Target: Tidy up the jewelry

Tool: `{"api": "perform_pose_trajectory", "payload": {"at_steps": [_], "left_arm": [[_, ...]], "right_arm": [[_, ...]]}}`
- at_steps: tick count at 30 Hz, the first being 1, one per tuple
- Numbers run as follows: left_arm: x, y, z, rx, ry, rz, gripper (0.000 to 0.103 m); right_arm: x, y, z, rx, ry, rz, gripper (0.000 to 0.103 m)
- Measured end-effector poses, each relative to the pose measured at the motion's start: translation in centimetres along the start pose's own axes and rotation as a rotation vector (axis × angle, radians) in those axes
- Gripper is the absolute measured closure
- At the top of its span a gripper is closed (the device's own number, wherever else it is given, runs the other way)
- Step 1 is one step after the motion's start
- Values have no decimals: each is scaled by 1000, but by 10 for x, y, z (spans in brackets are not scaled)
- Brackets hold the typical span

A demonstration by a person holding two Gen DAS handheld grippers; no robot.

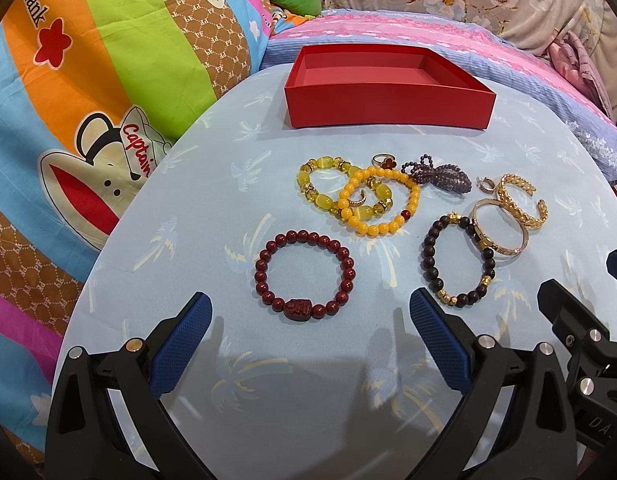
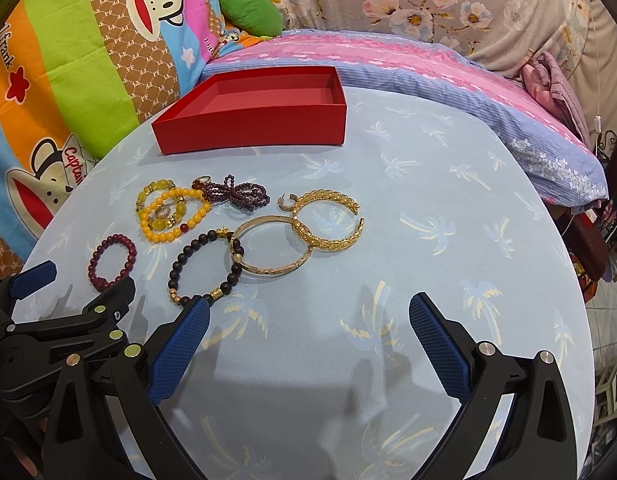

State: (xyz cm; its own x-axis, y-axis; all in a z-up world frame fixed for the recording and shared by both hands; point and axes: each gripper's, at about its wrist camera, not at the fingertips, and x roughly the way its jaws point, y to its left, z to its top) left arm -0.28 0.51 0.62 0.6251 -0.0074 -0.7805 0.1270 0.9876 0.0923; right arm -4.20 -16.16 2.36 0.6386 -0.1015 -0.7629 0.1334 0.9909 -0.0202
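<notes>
**Jewelry laid out before an open red box**

Jewelry lies scattered on a light blue palm-print cloth [image 1: 268, 400], near a shallow red box [image 1: 388, 108] at the far edge. The left gripper [image 1: 310, 308] is spread wide and grasps nothing, its blue pads flanking a dark red bead bracelet [image 1: 304, 276]. The right gripper [image 2: 308, 312] is likewise released, one pad just beside a black bead bracelet [image 2: 206, 268]. Yellow bead bracelets [image 2: 168, 214] overlap; a gold bangle [image 2: 272, 250] touches a gold cuff [image 2: 328, 220].

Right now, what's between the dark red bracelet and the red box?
Left wrist view: the yellow bead bracelets lie between the dark red bracelet and red box, then bare cloth.
</notes>
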Motion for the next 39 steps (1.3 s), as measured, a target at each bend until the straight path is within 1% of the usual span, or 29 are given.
{"api": "perform_pose_trajectory", "payload": {"at_steps": [24,27,35,39], "left_arm": [[9,-3,3,6,7,-2,8],[11,3,5,-17,10,8,8],[22,34,18,-120,31,37,8],[25,40,21,-135,34,51,8]], "right_arm": [[5,-4,4,11,-3,-2,7],[9,-9,8,24,3,-2,7],[30,-21,22,76,36,12,7],[37,-18,27,76,36,16,7]]}}
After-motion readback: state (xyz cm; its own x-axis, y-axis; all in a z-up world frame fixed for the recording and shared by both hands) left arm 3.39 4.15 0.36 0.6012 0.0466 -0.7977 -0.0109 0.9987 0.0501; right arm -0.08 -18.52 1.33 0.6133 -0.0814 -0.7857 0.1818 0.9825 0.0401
